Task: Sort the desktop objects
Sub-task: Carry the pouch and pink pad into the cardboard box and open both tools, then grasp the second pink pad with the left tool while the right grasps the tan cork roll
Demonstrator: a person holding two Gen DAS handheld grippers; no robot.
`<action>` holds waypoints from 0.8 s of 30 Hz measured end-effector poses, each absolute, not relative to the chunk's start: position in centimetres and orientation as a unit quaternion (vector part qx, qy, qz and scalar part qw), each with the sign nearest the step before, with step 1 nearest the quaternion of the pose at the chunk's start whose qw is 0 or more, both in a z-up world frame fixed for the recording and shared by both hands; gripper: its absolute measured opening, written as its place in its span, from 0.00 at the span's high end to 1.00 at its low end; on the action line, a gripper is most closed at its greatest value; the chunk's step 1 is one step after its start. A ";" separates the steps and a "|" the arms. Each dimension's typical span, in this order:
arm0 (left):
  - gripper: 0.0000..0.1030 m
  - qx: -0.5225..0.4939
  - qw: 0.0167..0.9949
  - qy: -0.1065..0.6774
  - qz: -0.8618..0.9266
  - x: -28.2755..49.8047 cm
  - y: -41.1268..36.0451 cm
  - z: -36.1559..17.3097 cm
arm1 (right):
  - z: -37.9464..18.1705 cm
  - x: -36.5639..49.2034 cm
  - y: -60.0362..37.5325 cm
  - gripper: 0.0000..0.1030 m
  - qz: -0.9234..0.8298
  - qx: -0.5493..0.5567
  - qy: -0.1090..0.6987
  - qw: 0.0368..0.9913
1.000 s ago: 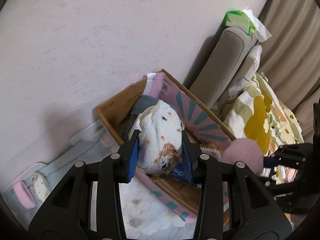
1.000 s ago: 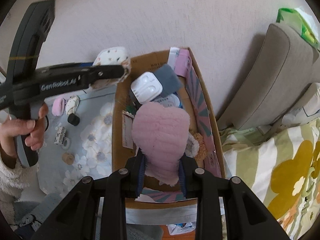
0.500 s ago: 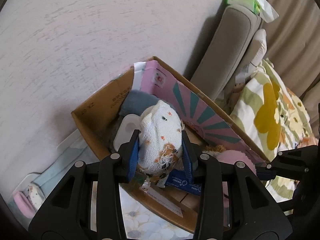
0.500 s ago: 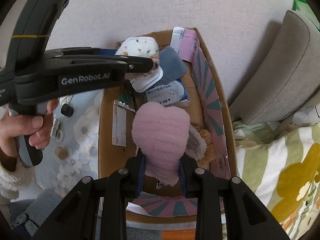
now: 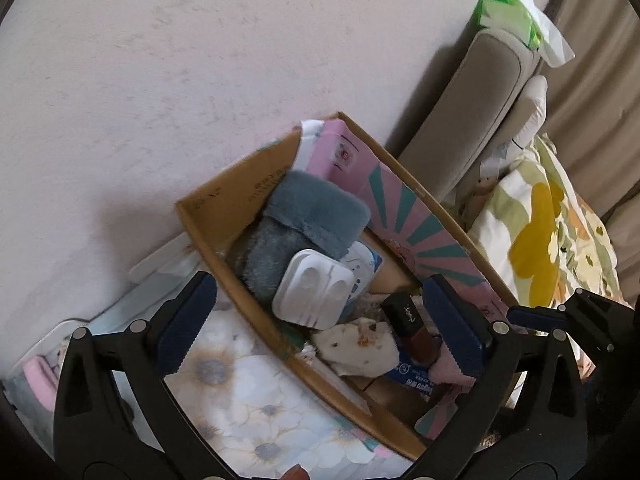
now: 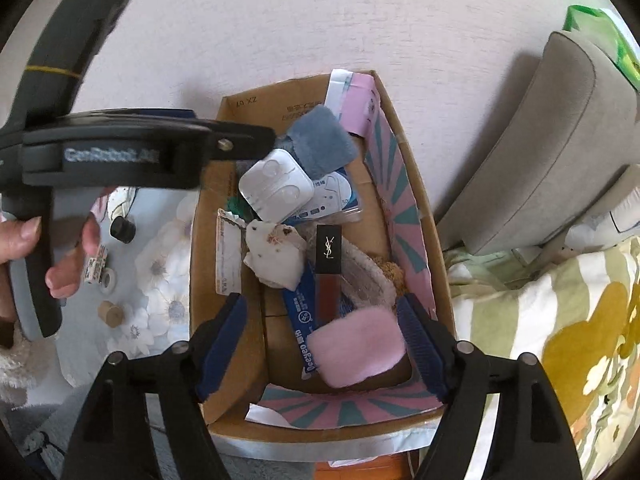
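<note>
Both claws hang wide and empty over the cardboard box: left claw, right claw. Inside already lie the fluffy pink pad, the spotted white cloth bundle, a glossy lipstick tube, a hard white earbud case and a blue-grey plush pouch. On the floral desk, left of the box, about 4 small items remain, including a cork and a black cap.

Home, living room: grey sofa against wall, floral blanket, tissue pack on sofa, floral-cloth table.
</note>
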State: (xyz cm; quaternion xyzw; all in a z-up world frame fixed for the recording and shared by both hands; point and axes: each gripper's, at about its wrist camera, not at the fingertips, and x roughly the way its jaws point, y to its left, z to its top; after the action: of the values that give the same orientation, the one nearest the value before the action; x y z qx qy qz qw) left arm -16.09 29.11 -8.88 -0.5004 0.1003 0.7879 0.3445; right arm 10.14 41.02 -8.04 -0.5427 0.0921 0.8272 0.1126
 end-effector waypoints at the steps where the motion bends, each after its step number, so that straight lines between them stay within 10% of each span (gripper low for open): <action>1: 0.00 -0.498 0.344 0.099 0.790 -16.0 28.7 -8.6 | -8.0 10.2 40.9 0.29 0.828 -0.542 0.093 0.114; 24: 0.01 -0.478 0.304 0.056 0.822 -13.9 16.6 -5.3 | -4.6 8.8 33.3 0.29 0.859 -0.499 0.075 0.085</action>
State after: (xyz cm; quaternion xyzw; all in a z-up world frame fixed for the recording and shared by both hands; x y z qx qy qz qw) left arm -13.95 16.62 -5.33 -0.4781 0.0558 0.8221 0.3041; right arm 8.82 33.33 -4.63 -0.4989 0.0751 0.8592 0.0850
